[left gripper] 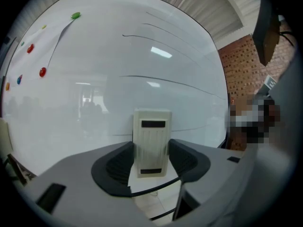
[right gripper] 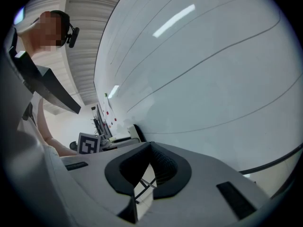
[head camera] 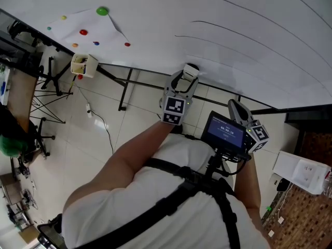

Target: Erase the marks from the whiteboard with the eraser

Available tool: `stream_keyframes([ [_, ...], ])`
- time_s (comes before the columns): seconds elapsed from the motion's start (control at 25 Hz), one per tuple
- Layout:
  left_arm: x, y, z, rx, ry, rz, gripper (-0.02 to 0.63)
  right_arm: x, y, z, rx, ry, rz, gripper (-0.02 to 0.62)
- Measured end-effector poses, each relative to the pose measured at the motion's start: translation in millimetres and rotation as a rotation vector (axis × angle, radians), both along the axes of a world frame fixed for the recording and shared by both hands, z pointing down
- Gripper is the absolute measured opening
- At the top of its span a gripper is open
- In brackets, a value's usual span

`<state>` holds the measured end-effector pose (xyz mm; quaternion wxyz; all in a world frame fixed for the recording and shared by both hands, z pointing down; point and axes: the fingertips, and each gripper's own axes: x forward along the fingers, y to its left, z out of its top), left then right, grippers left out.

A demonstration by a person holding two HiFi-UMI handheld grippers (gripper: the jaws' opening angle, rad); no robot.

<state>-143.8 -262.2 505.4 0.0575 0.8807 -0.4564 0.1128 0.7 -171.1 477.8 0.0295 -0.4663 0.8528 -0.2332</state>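
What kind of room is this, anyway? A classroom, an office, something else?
Probably a workroom or lab rather than a home. A large whiteboard with coloured magnets fills one wall, the tiled floor is pale and bare, and a brick wall stands beside the board.

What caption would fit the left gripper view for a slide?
Left gripper holds a white eraser upright between its jaws, facing a whiteboard with thin dark lines.

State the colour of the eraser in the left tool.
Cream-white eraser with two dark bars, best in the left gripper view.
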Motion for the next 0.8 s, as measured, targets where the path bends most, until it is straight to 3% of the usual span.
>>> stream_keyframes([
  [0.12,-21,-5,1,0.012,-0.018,-0.037,0.263,1,0,0,0.0,-0.004,-0.001,0.015],
  [0.36,-95,-23,5,-0.025,-0.014,-0.246,0.262,0,-2,-1,0.011,-0.011,-0.01,0.015],
  [0.44,-107,-27,1,-0.03,-0.014,-0.28,0.262,-1,-2,-3,0.015,-0.016,-0.01,0.015],
  [0.56,-96,-26,0,-0.033,-0.012,-0.26,0.262,-3,-4,-2,0.015,-0.022,-0.013,0.015],
  [0.8,-33,-16,8,-0.052,-0.016,-0.126,0.262,-3,-1,5,-0.001,-0.033,0.006,0.015],
])
